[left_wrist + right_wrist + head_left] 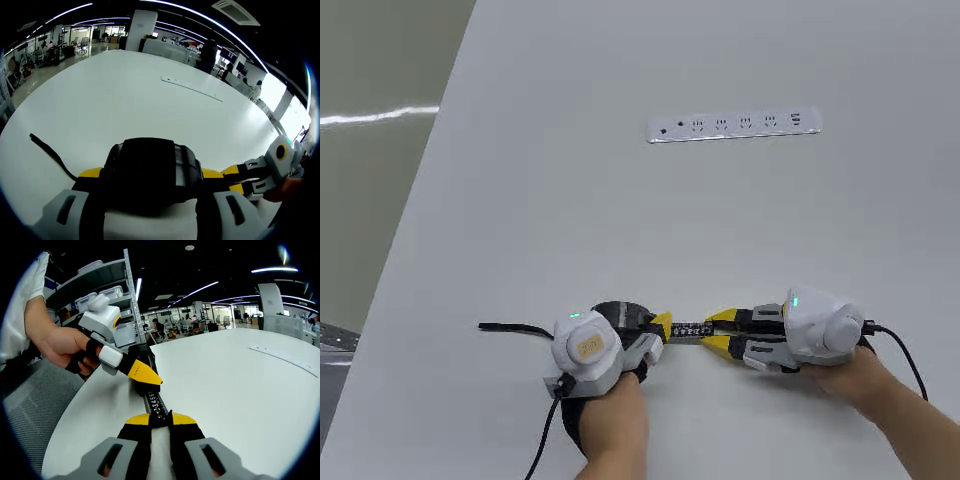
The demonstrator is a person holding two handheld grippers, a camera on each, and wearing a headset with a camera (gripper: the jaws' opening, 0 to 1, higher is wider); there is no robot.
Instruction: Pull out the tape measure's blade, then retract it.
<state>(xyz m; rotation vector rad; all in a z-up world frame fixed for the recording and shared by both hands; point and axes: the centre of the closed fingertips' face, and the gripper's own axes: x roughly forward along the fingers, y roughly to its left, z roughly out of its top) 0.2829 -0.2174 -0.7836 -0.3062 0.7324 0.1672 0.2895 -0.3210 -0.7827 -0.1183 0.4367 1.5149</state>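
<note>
Left gripper: you clamp it on the case, anchoring it.
Right gripper: you pinch the blade, so it can draw out.
Place: by the table's near edge.

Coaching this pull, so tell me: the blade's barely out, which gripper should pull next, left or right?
Right, probably. The right gripper is shut on the blade, so it can draw away, while the left gripper clamps the case and can anchor it.

Digits, seemingly 2–7, on blade
</note>
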